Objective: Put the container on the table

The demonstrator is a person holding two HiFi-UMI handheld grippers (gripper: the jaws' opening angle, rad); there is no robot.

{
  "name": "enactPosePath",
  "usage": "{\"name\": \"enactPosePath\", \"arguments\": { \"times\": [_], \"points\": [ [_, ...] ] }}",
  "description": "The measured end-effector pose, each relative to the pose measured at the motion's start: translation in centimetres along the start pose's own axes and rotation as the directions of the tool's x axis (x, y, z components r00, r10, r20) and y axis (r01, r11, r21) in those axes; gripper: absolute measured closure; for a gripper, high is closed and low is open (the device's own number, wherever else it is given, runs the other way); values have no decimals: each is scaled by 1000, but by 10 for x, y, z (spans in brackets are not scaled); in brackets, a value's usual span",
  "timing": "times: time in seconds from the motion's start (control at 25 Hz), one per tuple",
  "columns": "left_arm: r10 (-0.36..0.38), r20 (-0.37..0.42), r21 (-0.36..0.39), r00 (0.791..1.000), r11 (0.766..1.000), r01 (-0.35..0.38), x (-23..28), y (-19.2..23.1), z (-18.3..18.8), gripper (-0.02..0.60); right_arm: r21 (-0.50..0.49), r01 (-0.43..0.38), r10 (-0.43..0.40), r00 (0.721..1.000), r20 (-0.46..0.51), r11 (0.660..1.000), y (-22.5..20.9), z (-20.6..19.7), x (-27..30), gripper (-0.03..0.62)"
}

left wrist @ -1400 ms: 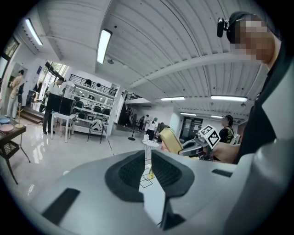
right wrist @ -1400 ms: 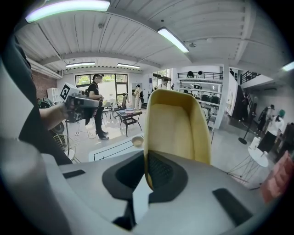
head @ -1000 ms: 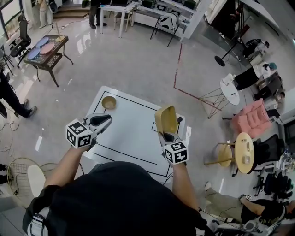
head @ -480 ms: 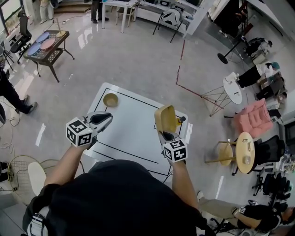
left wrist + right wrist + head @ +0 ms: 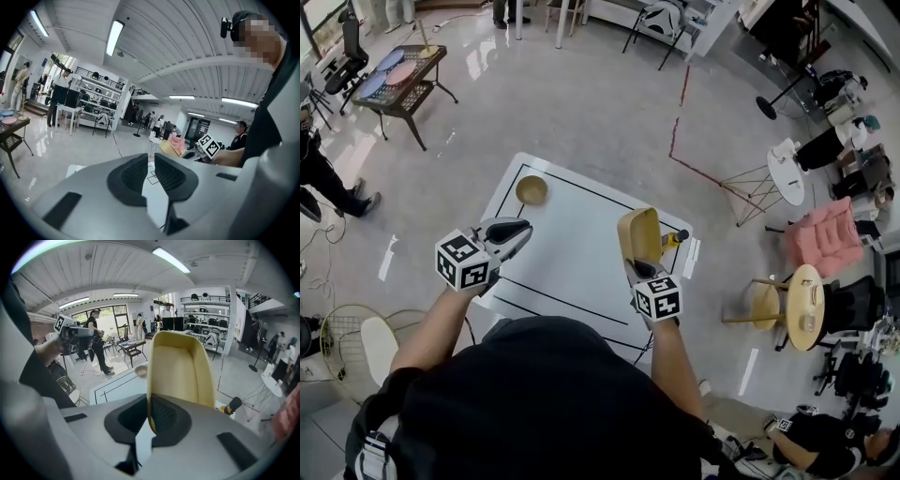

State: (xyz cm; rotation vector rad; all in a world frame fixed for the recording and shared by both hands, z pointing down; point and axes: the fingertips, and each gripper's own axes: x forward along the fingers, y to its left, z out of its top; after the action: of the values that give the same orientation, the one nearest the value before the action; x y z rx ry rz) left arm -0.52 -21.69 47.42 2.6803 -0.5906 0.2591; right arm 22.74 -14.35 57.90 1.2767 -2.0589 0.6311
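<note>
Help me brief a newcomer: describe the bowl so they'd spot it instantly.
Find the white table with black lines before the person. Near its far left corner sits a small tan bowl, round and low, unlike the tall yellow container in the right gripper.

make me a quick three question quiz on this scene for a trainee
1. True or false: the yellow container rests on the white table.
2. Which gripper grips the container: A left gripper, B right gripper, C neither?
3. What sits near the table's far left corner?
Key: 1 false, it is held up, off the table; 2 B; 3 a small bowl.
</note>
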Motion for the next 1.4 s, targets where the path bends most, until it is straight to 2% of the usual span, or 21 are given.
{"name": "enactPosePath", "arguments": {
  "times": [0.72, 1.4],
  "points": [
    [15, -38, -26, 999, 1000, -16, 17, 22, -14, 534, 68, -58, 65, 993, -99, 996, -9, -38, 60, 583],
    [25, -69, -69, 997, 997, -29, 22, 45, -32, 534, 87, -101, 116, 974, -194, 991, -4, -64, 106, 583]
  ]
}}
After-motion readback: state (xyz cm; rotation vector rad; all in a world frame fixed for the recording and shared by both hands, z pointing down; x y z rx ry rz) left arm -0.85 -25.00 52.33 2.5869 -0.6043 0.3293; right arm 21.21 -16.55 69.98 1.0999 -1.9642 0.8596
